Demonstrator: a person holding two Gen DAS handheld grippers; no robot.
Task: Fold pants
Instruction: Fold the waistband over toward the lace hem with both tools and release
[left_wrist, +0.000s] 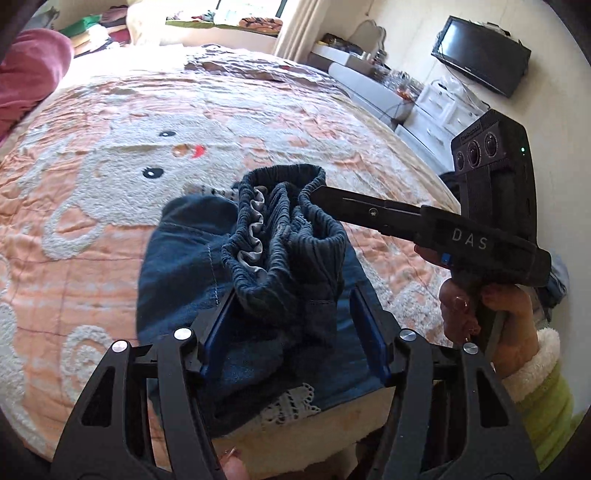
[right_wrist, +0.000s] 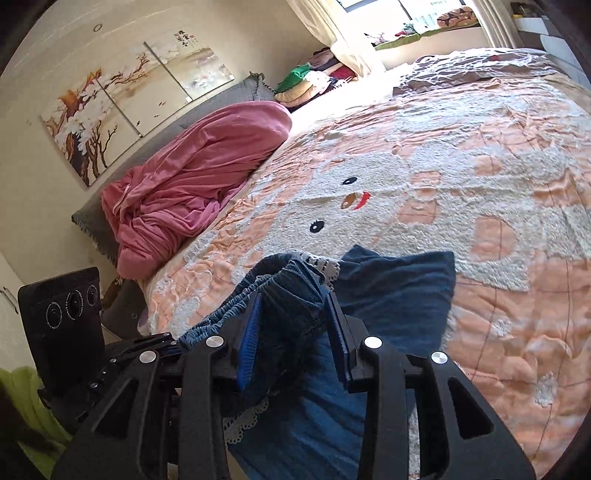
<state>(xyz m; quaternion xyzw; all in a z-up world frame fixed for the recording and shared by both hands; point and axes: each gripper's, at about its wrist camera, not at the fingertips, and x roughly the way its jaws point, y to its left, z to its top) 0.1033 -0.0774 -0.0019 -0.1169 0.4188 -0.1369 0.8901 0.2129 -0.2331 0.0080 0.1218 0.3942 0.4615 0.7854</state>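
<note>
Both tongs work the jeans (left_wrist: 258, 266) near the bed (left_wrist: 110, 221) edge: right gripper (right_wrist: 291, 332) clenches the waistband, left gripper (left_wrist: 291, 325) straddles it, released.

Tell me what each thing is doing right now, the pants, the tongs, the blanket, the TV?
pants: bunched, waistband lifted, legs on the bed.
left tongs: open, waistband between the pads, not pressed.
right tongs: shut on the waistband.
pink blanket: crumpled by the headboard.
TV: off, screen dark.
bedspread: spread flat, slightly wrinkled.
</note>
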